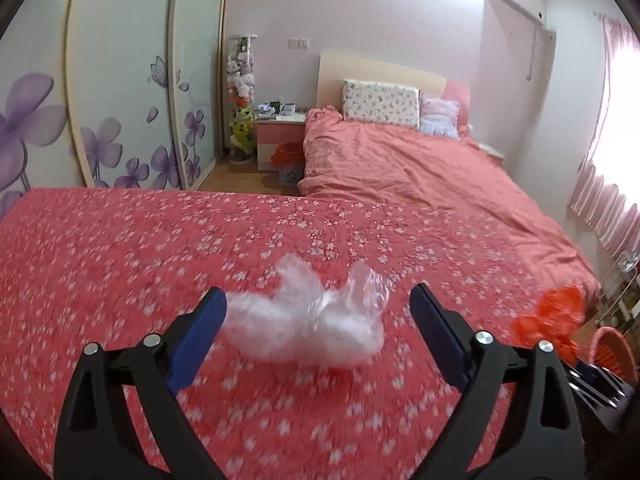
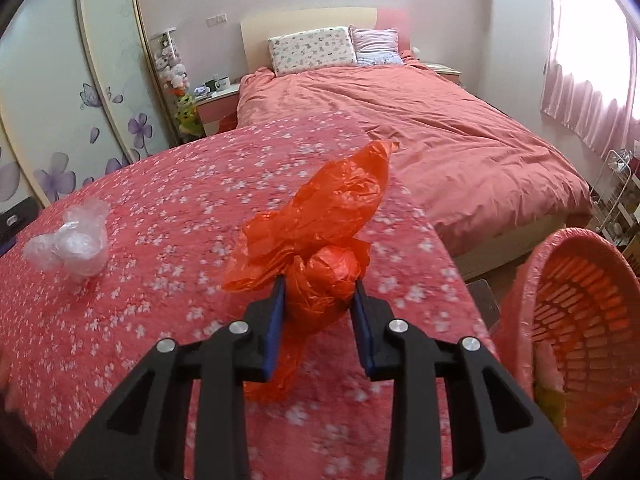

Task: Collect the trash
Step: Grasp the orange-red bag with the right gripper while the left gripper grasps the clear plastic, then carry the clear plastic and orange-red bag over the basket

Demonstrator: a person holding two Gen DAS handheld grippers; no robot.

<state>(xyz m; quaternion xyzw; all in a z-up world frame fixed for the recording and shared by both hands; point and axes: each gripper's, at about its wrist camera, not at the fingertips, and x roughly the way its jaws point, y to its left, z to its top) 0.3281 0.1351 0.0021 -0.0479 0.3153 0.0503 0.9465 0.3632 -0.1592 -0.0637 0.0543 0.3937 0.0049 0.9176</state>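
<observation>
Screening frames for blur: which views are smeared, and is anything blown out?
Left wrist: clear plastic wad and floral cover motion-smeared, window blown out. Right wrist: orange bag fairly sharp, cover edges streaked, window overexposed; fisheye bends wardrobe.

Crumpled clear plastic wrap (image 1: 316, 320) lies on floral cover; crumpled orange bag (image 2: 320, 236) held raised beside basket (image 2: 576, 304).

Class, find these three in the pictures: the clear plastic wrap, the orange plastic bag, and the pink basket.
clear plastic wrap (image 1: 308, 320): left wrist view, middle of the crumpled wad.
orange plastic bag (image 2: 320, 236): right wrist view, crinkled body above the claw.
pink basket (image 2: 576, 304): right wrist view, slatted inner wall.
</observation>
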